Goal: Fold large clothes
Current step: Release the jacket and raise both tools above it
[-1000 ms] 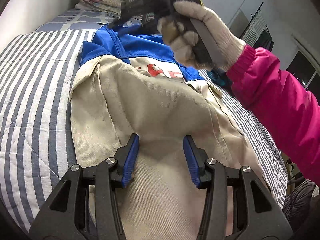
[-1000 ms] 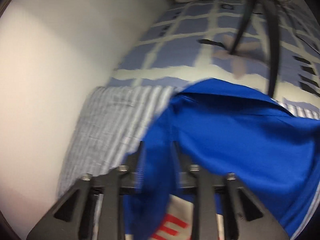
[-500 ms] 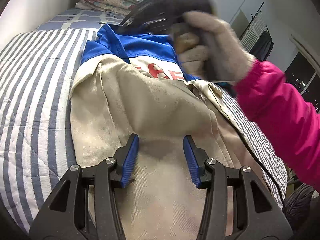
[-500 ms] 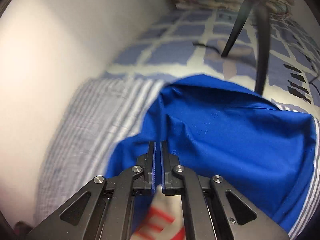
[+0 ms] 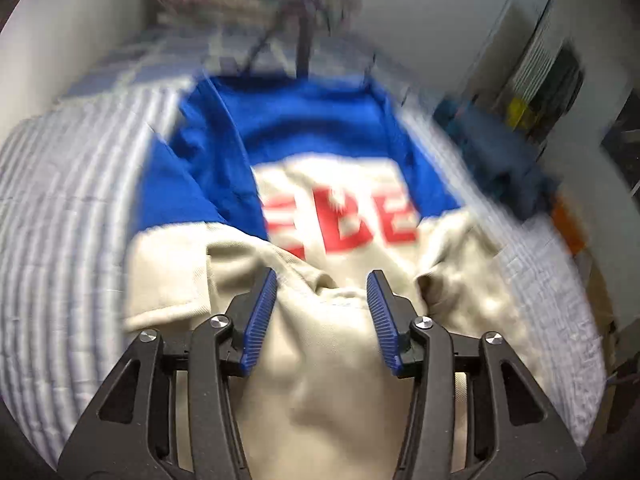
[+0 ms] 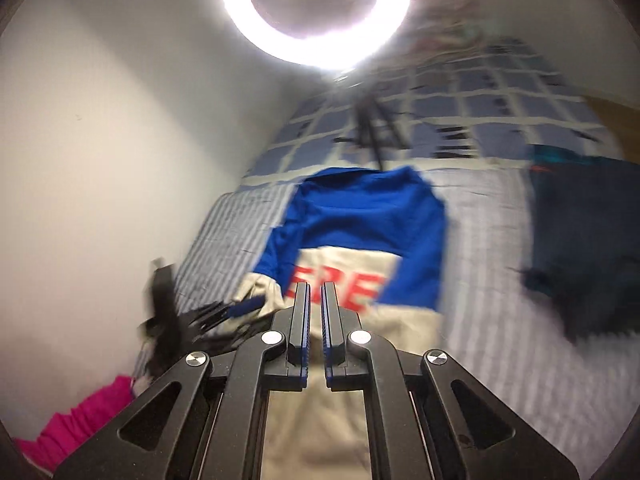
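- A bed covered in a grey-and-white striped quilt [image 6: 488, 240] fills the room beside a plain white wall [image 6: 120, 140]; a blue-and-cream checked blanket [image 6: 500, 112] lies at its far end.
- The large blue-and-beige cloth jacket with red letters [image 5: 320, 184] lies flat on the striped quilt, sleeves folded in, blue yoke farthest away.
- A dark teal garment heap [image 6: 580, 232] sits to the jacket's right.
- A glowing white ring light [image 6: 316, 12] on a black tripod [image 6: 372, 136] stands on the checked blanket.
- The left claw [image 5: 322, 308] has just been widening; it stands parted over beige cloth, pressing nothing.
- The right claw [image 6: 316, 320] is closed with nothing between its pads, raised above the jacket.
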`<state>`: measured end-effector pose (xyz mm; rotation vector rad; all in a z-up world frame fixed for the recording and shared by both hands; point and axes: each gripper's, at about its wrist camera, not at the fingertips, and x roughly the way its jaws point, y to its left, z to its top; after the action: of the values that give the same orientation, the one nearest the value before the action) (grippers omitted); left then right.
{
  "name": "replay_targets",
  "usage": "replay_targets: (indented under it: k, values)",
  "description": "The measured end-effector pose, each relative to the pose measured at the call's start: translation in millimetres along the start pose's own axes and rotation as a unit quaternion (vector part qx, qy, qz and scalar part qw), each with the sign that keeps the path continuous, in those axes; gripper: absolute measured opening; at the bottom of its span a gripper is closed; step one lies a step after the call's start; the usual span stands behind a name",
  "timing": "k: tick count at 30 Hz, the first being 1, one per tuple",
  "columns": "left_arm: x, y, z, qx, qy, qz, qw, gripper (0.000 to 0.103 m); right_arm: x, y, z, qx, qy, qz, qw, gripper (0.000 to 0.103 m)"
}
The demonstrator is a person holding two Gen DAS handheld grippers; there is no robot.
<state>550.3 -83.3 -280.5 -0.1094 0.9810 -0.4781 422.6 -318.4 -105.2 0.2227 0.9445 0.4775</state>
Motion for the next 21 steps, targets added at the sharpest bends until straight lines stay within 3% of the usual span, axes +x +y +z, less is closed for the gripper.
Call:
replay_targets:
  k: [1, 3, 6, 10, 13, 18, 21]
  values:
    - [9.1, -7.7, -2.1, 0.021, 0.001, 0.015, 0.9997, 0.062, -16.1, -3.4, -7.2, 0.004, -0.005, -0.011, 1.0, 0.004]
    - [10.3, -20.7, -3.4, 0.049, -0.001, 0.048, 0.9976, 0.063, -41.4, -7.6, -23.2, 0.014, -0.011, -0.024, 1.0, 0.004]
    - [-15.0, -23.5, -3.8, 0.035, 0.01, 0.041, 0.9985, 0.063, -78.2, -7.2, -49.4, 0.025, -0.011, -0.037, 0.999, 0.011]
    - [-113.6, -19.3, -19.6, 0.0, -0.037, 0.011, 0.9992, 0.063, -119.1, 6.4, -83.1, 0.011, -0.018, -0.048, 0.999, 0.02]
    - [-182.0, -21.8, -43.7, 0.006, -0.054, 0.026, 0.9982, 0.063, -146.8, 18.2, -108.3, 0.002, -0.029, -0.044, 0.999, 0.031]
    - [-288.6, -28.9, -116.5, -0.007, -0.06, 0.037, 0.9975, 0.065, -187.2, 37.8, -157.6, -0.022, -0.03, -0.029, 0.999, 0.031]
    - [-330.2, -28.5, -164.6, -0.036, -0.05, 0.029, 0.9977, 0.073, -203.0, 45.3, -184.5, -0.035, -0.018, -0.016, 0.999, 0.033]
